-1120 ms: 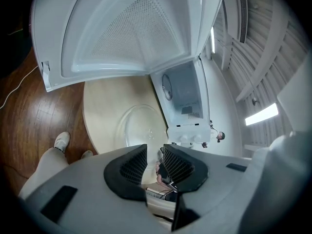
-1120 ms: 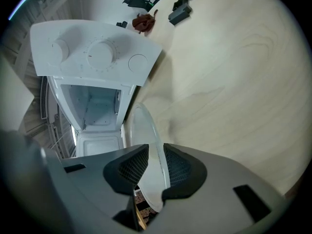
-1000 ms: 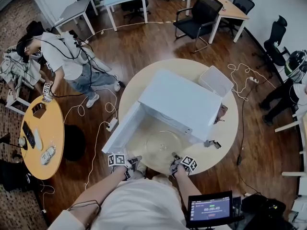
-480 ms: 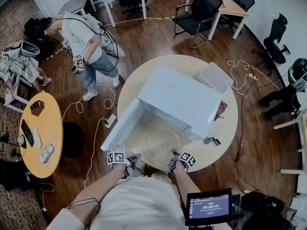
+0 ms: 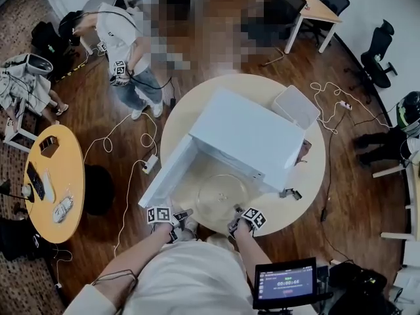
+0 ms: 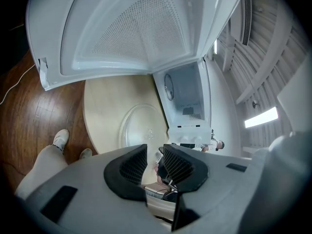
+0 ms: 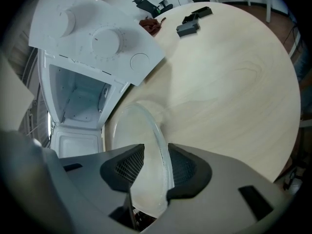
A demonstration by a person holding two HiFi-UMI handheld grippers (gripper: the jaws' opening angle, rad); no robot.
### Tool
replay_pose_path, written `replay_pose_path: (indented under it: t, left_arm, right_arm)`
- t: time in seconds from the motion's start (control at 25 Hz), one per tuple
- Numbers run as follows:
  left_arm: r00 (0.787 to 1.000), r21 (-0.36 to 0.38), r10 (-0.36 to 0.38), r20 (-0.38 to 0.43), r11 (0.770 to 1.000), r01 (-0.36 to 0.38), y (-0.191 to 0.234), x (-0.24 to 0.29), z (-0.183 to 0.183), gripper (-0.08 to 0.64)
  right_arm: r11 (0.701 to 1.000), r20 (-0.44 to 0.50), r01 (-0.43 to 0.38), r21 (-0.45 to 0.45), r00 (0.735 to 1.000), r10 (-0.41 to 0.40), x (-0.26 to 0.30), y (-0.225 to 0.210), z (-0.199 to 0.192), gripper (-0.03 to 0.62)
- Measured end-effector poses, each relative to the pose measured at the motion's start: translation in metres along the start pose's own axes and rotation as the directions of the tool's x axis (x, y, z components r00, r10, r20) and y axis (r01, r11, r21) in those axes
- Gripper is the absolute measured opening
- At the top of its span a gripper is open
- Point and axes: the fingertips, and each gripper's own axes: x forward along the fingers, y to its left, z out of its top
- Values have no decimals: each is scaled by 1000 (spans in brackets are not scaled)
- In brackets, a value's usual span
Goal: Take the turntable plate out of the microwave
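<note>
The clear glass turntable plate (image 5: 222, 195) lies flat on the round wooden table (image 5: 308, 176), in front of the white microwave (image 5: 246, 136), whose door (image 5: 167, 172) hangs open. My right gripper (image 5: 235, 218) is at the plate's near right rim. In the right gripper view the plate (image 7: 136, 140) passes between the jaws of the right gripper (image 7: 156, 162), which have just been opening and stand open, with a gap at the left pad. My left gripper (image 5: 184, 215) hovers by the near left rim. In the left gripper view the plate (image 6: 144, 128) lies beyond the left gripper (image 6: 155, 156), whose jaws stand slightly apart with nothing between them.
A white bin (image 5: 295, 109) stands behind the microwave. Small black parts (image 5: 291, 194) lie to its right. A standing person (image 5: 128, 64), a yellow side table (image 5: 52, 182), floor cables (image 5: 134, 176) and a tablet (image 5: 287, 284) surround the table.
The right gripper has tilted a little at the plate's rim. The plate stays flat on the table. The person at the back left has walked to the right.
</note>
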Motion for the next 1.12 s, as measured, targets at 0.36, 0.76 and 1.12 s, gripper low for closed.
replay_pose_path:
  t: [0.36, 0.76, 1.12]
  left_arm:
    - [999, 22, 0, -44, 1000, 1, 2, 1, 5, 92]
    - [997, 25, -1, -77, 1000, 3, 4, 11, 0, 92]
    - [996, 34, -6, -86, 999, 9, 9, 9, -4, 92]
  right_arm:
    - [995, -7, 93, -27, 996, -93, -1, -1, -3, 144]
    - [976, -53, 215, -37, 975, -217, -1, -4, -2, 166]
    - [961, -63, 271, -48, 960, -273, -4, -5, -6, 172]
